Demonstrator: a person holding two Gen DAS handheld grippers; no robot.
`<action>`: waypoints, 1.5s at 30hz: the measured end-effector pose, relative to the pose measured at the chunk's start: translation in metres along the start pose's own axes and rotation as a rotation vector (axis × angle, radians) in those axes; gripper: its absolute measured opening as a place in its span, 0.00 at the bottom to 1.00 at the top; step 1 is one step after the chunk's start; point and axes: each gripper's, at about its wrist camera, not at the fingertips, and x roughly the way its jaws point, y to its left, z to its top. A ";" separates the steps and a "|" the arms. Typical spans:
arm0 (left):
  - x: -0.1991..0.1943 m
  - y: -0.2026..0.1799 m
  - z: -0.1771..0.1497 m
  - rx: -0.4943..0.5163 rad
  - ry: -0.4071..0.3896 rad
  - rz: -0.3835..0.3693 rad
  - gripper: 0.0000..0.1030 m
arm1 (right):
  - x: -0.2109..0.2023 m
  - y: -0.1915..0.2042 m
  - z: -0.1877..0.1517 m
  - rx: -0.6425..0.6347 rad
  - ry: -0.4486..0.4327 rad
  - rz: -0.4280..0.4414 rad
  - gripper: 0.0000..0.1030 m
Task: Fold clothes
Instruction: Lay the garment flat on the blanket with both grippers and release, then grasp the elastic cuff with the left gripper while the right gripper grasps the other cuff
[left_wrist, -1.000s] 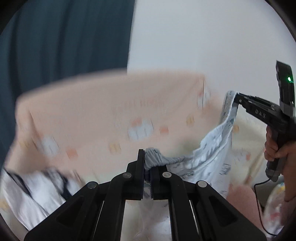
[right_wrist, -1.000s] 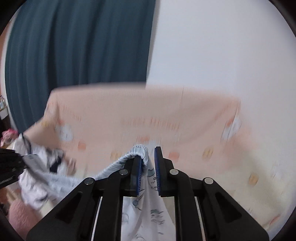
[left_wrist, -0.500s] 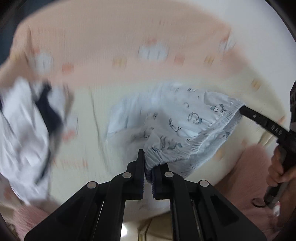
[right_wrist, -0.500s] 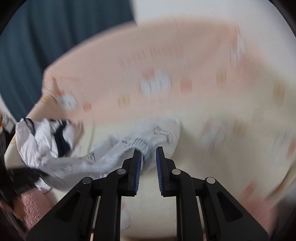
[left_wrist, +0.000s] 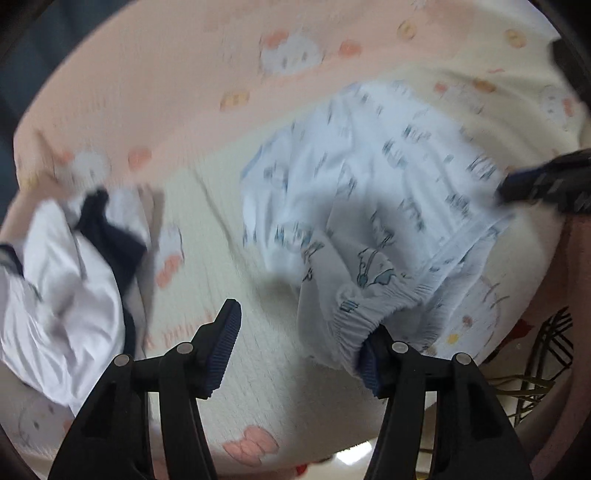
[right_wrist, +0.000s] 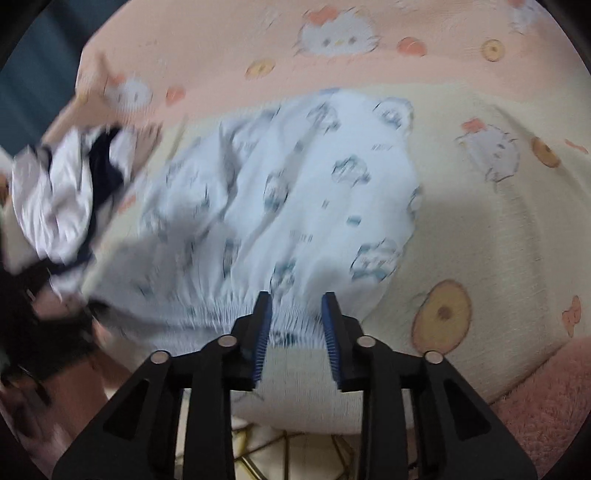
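On the cartoon-print blanket (left_wrist: 258, 391) we see pale blue patterned shorts (left_wrist: 369, 192) spread out, both pairs of fingers apart and gripping nothing.

Through the left wrist view we find our left gripper (left_wrist: 299, 350) opened wide, its right-hand finger (left_wrist: 369, 365) touching the gathered elastic waistband (left_wrist: 354, 317), its other finger over bare blanket; the right gripper shows at the right edge as a dark blur by the far end of the waistband. Only this view shows a pink mat and floor past the blanket's near edge. Through the right wrist view we see our right gripper (right_wrist: 295, 332) parted, its fingers to either side of the waistband (right_wrist: 291, 321), and the shorts (right_wrist: 295, 192) lying flatter, legs pointing away. A crumpled white and navy garment (right_wrist: 70, 195) lies to the left of the shorts in both views.
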 end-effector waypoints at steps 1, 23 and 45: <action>-0.001 0.005 0.003 -0.019 -0.017 -0.026 0.58 | 0.004 0.002 -0.002 -0.012 0.014 0.001 0.31; -0.043 -0.002 0.041 -0.056 -0.077 -0.065 0.58 | 0.018 -0.017 -0.014 0.035 0.112 0.027 0.36; 0.058 -0.047 0.026 0.123 0.162 -0.158 0.19 | 0.014 -0.031 -0.026 0.046 0.146 0.017 0.37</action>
